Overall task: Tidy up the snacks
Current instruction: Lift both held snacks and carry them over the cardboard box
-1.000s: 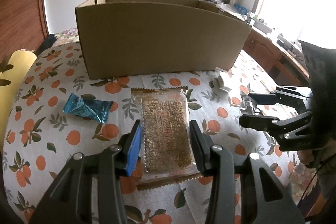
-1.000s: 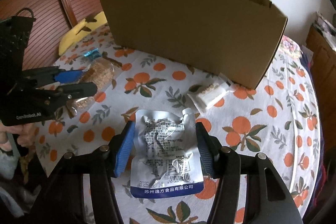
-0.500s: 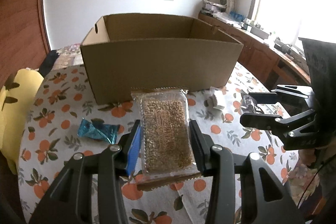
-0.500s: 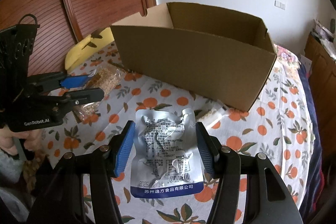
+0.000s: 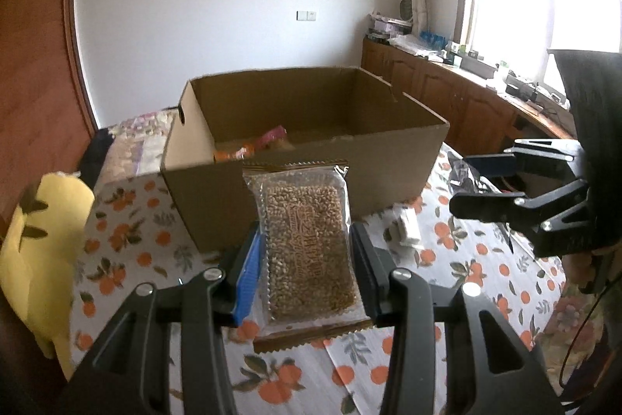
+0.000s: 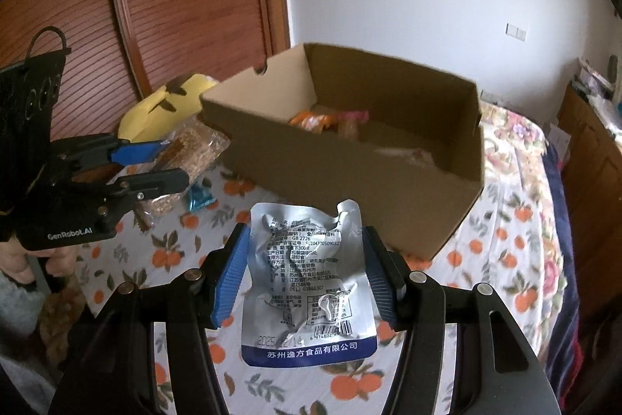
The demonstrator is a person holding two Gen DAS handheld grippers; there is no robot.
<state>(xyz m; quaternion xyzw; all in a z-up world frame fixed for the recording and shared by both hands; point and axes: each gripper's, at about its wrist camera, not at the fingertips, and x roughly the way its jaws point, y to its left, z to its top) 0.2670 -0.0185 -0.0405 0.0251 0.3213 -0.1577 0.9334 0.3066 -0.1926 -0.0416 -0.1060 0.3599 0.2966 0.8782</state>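
My left gripper is shut on a clear pack of grain bar, held in the air in front of the open cardboard box. My right gripper is shut on a silver foil pouch with a blue band, also lifted, before the same cardboard box. Orange and pink snack packs lie inside the box. In the right wrist view the left gripper shows at the left with the grain bar. The right gripper shows at the right of the left wrist view.
A blue wrapped snack and a small white pack lie on the orange-patterned tablecloth. A yellow cushion sits at the table's left. Wooden cabinets run under the window at the right.
Both grippers have risen with their packs, so the box's inside and the snacks in it have come into view. Neither grip has changed.
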